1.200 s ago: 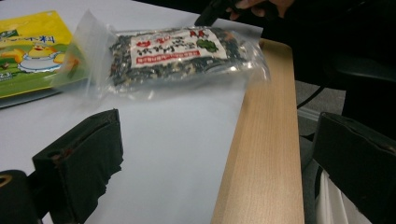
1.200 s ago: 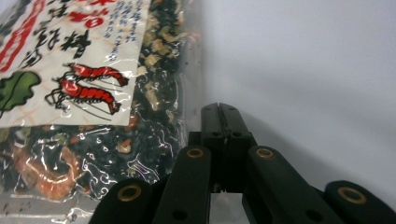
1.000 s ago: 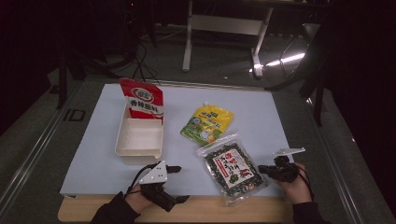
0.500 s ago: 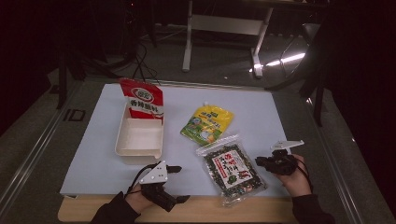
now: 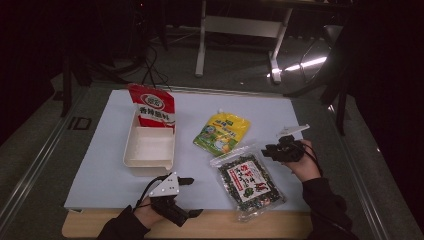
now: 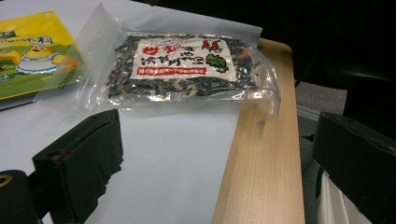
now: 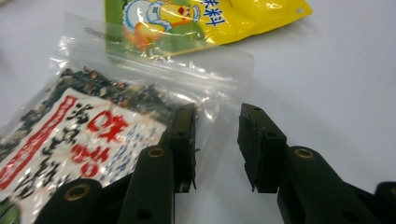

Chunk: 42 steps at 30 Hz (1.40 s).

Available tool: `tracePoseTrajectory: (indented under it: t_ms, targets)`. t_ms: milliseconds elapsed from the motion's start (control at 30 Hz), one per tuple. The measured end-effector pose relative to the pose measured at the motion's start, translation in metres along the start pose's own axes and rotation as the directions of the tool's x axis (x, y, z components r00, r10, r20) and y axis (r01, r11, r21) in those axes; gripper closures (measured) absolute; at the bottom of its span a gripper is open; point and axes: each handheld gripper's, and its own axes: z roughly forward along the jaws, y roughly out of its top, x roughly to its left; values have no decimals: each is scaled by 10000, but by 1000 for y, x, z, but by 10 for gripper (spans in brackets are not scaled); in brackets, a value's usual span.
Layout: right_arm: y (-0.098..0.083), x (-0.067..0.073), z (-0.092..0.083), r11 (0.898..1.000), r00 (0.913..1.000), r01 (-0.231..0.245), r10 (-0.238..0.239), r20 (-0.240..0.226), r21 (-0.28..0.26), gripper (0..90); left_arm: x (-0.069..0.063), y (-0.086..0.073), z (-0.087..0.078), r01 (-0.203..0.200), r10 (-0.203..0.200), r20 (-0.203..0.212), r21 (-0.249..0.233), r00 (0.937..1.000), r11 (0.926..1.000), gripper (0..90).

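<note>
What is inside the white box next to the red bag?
The white box looks empty: its pale floor shows in the high view. The red bag leans over its far end, so that corner of the floor is covered.

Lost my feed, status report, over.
Right hand-held gripper just opening, empty, at seaweed bag corner. Left hand-held gripper open, idle. Yellow pouch close behind.

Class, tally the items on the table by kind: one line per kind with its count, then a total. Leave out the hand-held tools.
Snack bags: 3 (red bag, yellow bag, clear seaweed bag)
White trays: 1 (tray)
Total: 4
</note>
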Motion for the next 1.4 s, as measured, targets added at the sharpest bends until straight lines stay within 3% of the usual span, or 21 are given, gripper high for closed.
tracePoseTrajectory:
  t_ms: [467, 600, 867, 1200, 1333, 1400]
  targets:
    - [15, -17, 25, 9982, 10000, 52, -48, -71, 599, 573, 0, -1, -1, 26, -26, 7, 56, 10000, 10000, 31]
    - [20, -25, 35, 9972, 9999, -51, 61, -137, 740, 498, 0, -1, -2, 50, -50, 30, 37, 10000, 10000, 31]
    - [25, -30, 51, 9956, 9984, -55, 107, -550, 938, 439, 0, -3, -2, 67, -67, 30, 82, 10000, 9999, 31]
    - [35, -32, 64, 9924, 9916, 413, -265, -1264, 1163, 439, 1, -4, -1, 79, -80, 78, 152, 9999, 9999, 31]
    - [35, -32, 71, 9853, 9849, 542, -261, -1709, 1620, 538, 1, -4, -1, 72, -73, 86, 160, 9999, 9998, 31]
    - [36, -31, 71, 9853, 9851, 610, -336, -1688, 1598, 569, 1, -4, -2, 77, -79, 86, 158, 9999, 9998, 31]
